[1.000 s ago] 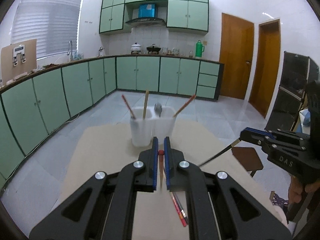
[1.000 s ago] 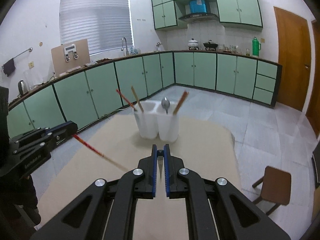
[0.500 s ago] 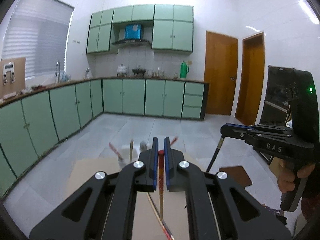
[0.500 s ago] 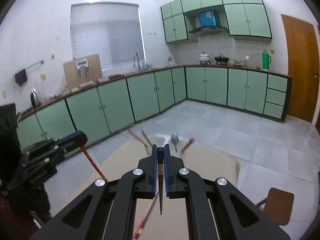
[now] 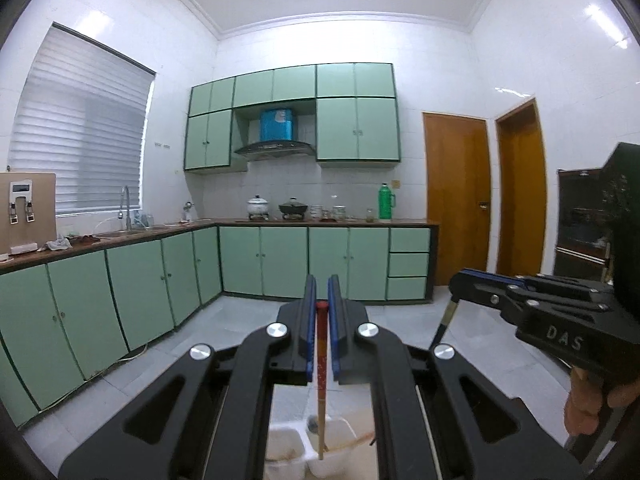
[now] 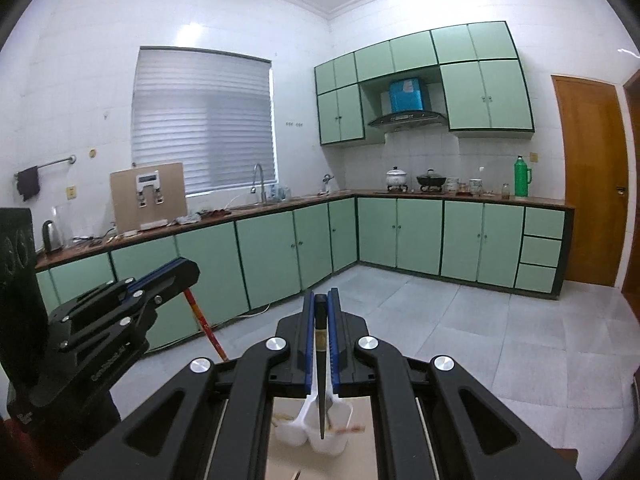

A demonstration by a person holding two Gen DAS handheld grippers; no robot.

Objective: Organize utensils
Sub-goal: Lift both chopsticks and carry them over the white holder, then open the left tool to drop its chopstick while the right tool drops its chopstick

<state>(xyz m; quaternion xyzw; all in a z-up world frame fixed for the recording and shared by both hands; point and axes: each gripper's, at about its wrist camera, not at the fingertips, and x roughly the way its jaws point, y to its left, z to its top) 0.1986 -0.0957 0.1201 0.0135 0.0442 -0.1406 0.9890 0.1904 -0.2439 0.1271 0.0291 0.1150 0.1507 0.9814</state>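
Red at its top and tan lower down, a chopstick (image 5: 321, 354) hangs straight down between the blue pads of the left claw (image 5: 322, 304), which is closed tight on its upper end. Its lower tip ends right over a white plastic holder (image 5: 310, 454) that sits far below the claw on a tan table (image 5: 362, 426). The holder has side-by-side cups; a spoon (image 5: 313, 424) and a wooden stick lean inside it.

The right claw (image 6: 321, 316) is likewise clamped narrow, pinching the top of a black chopstick (image 6: 321, 364) that tapers to a point below it. In the right wrist view that point hangs above the same white holder (image 6: 316, 432), over the cup nearer the right. Whether either tip is already inside a cup cannot be told from these angles.

Each claw shows in the other's camera. To the right of the left claw, the right one (image 5: 460, 282) is held by a hand (image 5: 586, 400), with the black chopstick (image 5: 444, 322) slanting down from its tip. To the left of the right claw, the left one (image 6: 188, 276) carries the red chopstick (image 6: 204, 326) angled downward.

Ahead of both claws lies a kitchen with green cabinets (image 5: 304, 262) and a grey tiled floor (image 6: 460, 320).
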